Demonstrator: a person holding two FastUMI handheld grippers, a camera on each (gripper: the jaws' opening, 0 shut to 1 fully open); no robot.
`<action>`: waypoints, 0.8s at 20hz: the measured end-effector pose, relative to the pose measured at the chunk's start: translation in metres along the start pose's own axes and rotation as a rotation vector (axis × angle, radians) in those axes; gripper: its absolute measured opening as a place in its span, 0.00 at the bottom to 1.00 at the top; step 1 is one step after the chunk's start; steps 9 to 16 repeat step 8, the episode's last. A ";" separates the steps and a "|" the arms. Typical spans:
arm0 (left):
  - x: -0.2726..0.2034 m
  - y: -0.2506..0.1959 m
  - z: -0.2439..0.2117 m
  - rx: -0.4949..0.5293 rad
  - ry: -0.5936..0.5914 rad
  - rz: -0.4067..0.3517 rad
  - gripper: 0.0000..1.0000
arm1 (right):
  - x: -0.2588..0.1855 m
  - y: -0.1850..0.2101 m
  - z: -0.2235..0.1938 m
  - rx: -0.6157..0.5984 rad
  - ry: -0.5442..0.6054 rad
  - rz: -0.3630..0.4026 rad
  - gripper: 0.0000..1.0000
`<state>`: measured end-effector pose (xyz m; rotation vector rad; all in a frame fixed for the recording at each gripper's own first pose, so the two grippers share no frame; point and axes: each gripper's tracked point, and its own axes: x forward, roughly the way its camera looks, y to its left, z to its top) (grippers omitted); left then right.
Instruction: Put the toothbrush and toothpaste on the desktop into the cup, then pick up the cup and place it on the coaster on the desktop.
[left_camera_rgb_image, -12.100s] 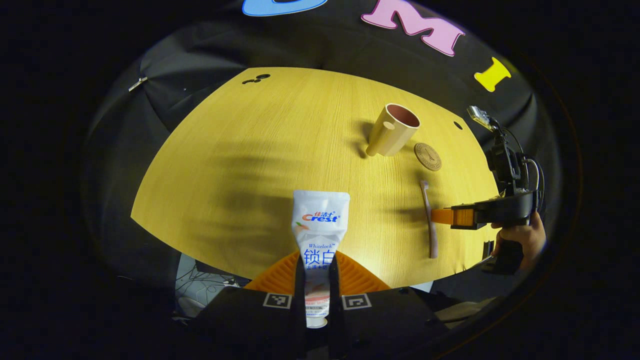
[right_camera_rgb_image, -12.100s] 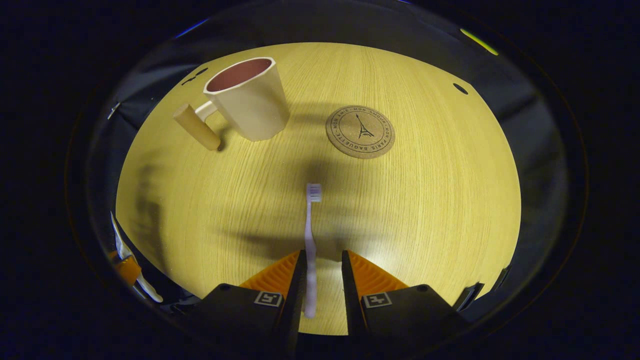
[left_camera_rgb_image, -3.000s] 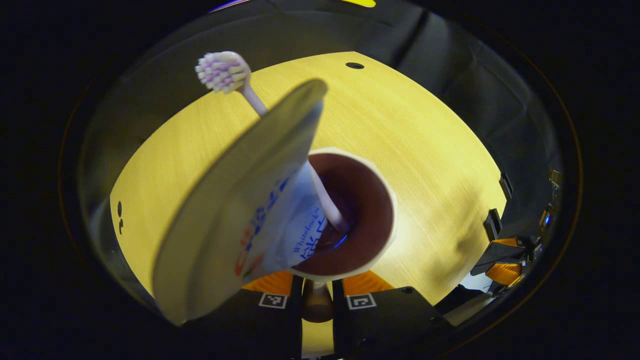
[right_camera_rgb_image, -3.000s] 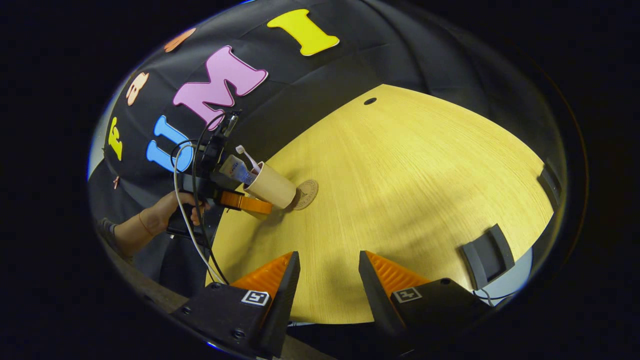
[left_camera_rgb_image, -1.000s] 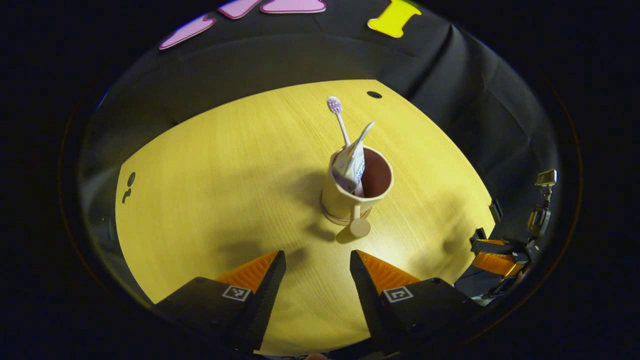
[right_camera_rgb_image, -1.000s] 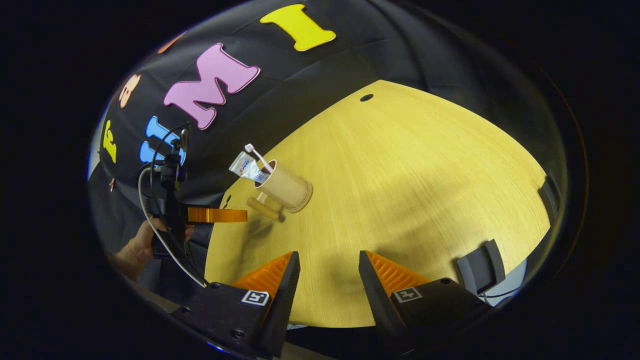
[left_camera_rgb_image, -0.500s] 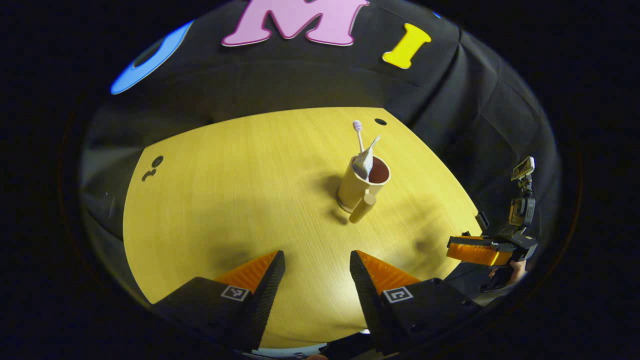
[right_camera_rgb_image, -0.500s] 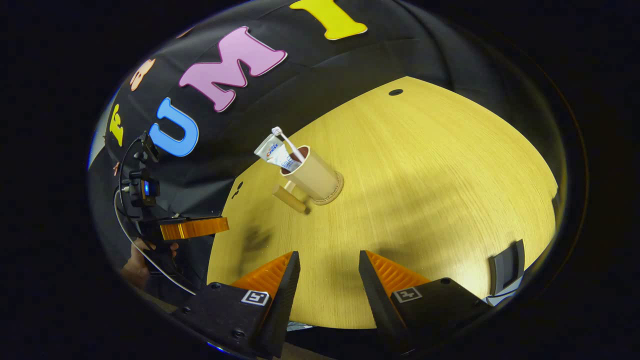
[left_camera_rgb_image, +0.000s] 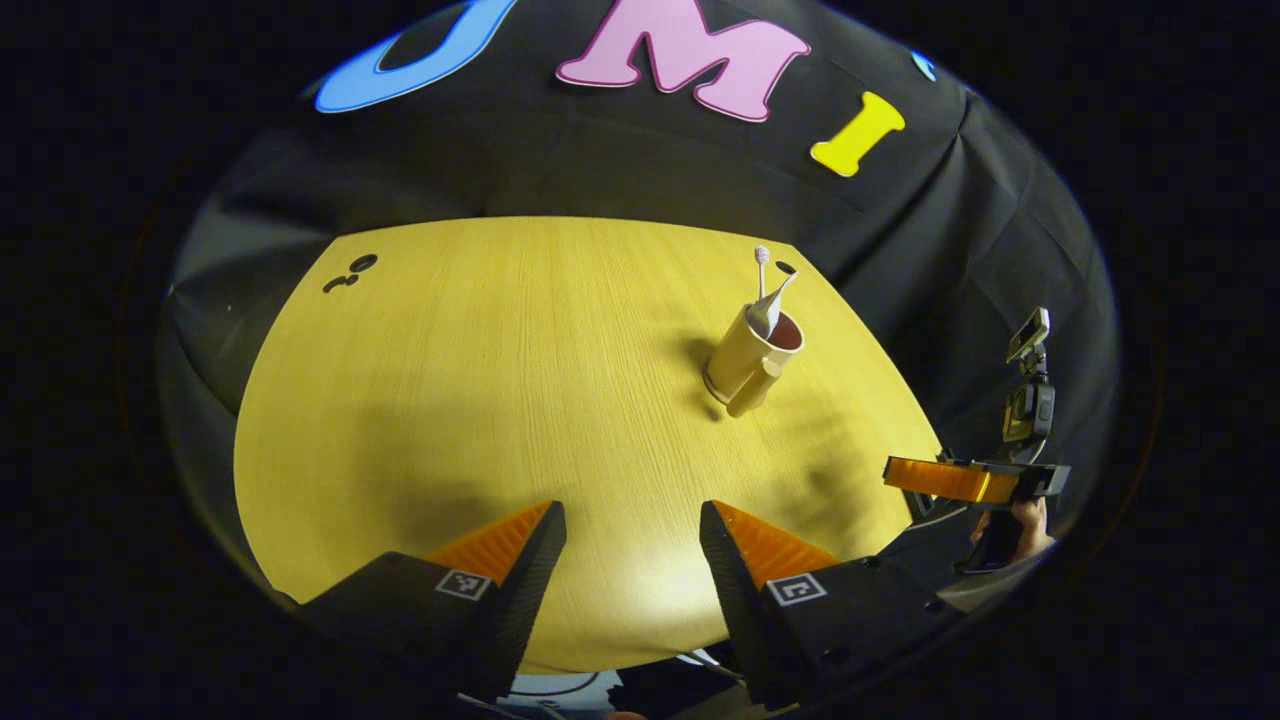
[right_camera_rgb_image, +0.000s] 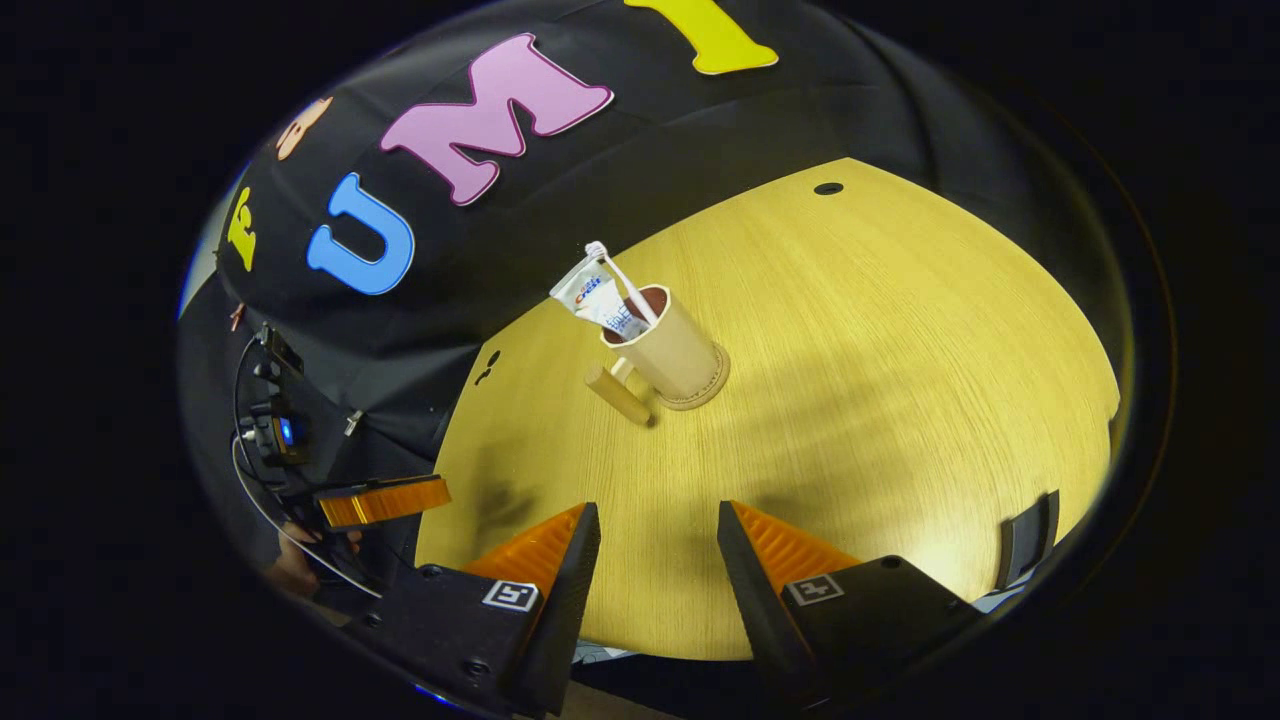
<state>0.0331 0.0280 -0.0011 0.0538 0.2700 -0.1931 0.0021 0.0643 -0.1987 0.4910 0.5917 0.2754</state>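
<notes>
A beige cup with a stick-like handle stands upright on the round brown coaster on the yellow wooden desktop. The toothbrush and the white toothpaste tube stick up out of it. My left gripper is open near the table's front edge, well back from the cup, with nothing between its fingers. It also appears far left in the right gripper view. My right gripper is open and empty too, seen from the side at the right in the left gripper view.
A hand holds the right gripper off the table's right edge. Small dark holes sit in the desktop near its far edges. A dark bracket clings to the table's near right edge.
My left gripper has let go of the cup, which rests on the coaster, and has drawn back towards the front edge. Over the last second both views have tilted up a little.
</notes>
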 end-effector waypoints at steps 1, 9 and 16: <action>-0.001 0.001 -0.003 -0.015 -0.003 0.000 0.84 | 0.001 0.002 0.000 -0.004 0.003 0.001 0.74; -0.005 0.012 -0.013 -0.055 0.001 0.009 0.84 | 0.006 0.011 -0.003 -0.010 0.013 0.002 0.74; -0.005 0.012 -0.013 -0.055 0.001 0.009 0.84 | 0.006 0.011 -0.003 -0.010 0.013 0.002 0.74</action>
